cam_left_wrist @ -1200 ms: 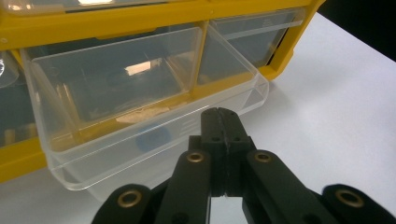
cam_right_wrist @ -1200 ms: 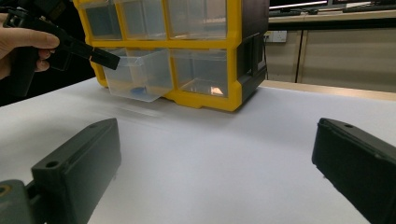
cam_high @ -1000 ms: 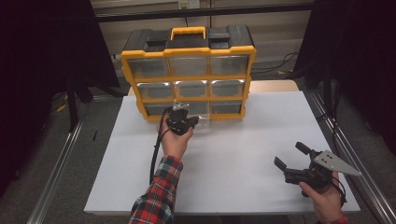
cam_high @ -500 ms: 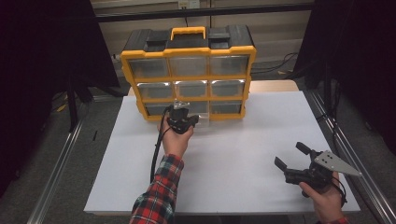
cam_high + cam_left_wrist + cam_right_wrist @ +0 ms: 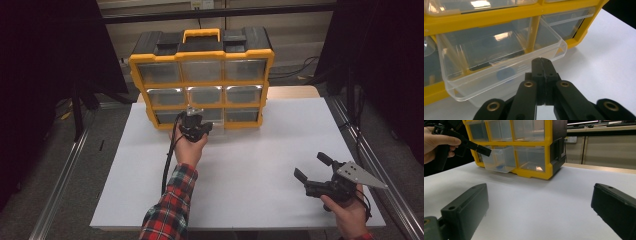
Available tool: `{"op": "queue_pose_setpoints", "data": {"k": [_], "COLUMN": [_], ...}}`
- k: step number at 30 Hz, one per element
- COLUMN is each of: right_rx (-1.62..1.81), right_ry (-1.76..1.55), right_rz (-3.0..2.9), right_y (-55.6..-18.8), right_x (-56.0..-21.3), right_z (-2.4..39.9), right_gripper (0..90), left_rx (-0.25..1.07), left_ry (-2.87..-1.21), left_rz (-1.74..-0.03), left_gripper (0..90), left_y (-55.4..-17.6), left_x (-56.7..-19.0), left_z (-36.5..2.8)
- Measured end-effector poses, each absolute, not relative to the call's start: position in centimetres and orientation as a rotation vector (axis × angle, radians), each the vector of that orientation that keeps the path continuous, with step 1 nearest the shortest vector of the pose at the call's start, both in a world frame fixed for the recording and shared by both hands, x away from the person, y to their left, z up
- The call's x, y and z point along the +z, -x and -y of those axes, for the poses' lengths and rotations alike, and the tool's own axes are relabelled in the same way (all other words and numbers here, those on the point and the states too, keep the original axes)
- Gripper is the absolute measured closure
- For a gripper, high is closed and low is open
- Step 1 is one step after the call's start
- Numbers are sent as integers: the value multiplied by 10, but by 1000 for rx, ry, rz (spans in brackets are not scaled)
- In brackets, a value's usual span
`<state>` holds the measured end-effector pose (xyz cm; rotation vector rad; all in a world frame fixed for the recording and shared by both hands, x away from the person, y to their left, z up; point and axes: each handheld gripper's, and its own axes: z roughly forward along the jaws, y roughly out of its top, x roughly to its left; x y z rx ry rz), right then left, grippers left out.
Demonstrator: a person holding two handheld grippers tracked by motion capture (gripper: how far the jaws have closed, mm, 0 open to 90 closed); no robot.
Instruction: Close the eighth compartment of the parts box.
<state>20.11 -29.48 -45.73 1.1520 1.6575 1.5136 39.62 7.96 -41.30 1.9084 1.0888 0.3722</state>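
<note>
One drawer stands half out; your left gripper, jaws closed, pinches its rim; right gripper idles wide, empty.

- A lab or workshop test bench, set up for recording rather than a home or shop.
- The tabletop is covered with a plain white sheet and stands inside a frame of bare aluminium rails running along the floor on both sides.
- Black curtains hang left and right, closing off the bench.
- A yellow-and-black parts organiser with clear plastic drawers, the kind kept for small hardware, stands at the far edge.
- Behind it, loose cables trail over the floor below a wall socket.
- In the right gripper view, a wooden desk with a power outlet stands in the background.
</note>
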Motion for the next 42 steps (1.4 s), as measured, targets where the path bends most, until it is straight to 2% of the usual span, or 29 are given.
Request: {"op": "queue_pose_setpoints", "data": {"k": [42], "right_rx": [1515], "right_ry": [-1151], "right_rz": [-1652], "right_y": [-201], "right_x": [-457], "right_z": [295], "right_gripper": [6], "left_rx": [433], "left_ry": [-1920], "left_rz": [-1101], "left_gripper": [900], "left_y": [-404], "left_x": [-414], "left_z": [-78]}}
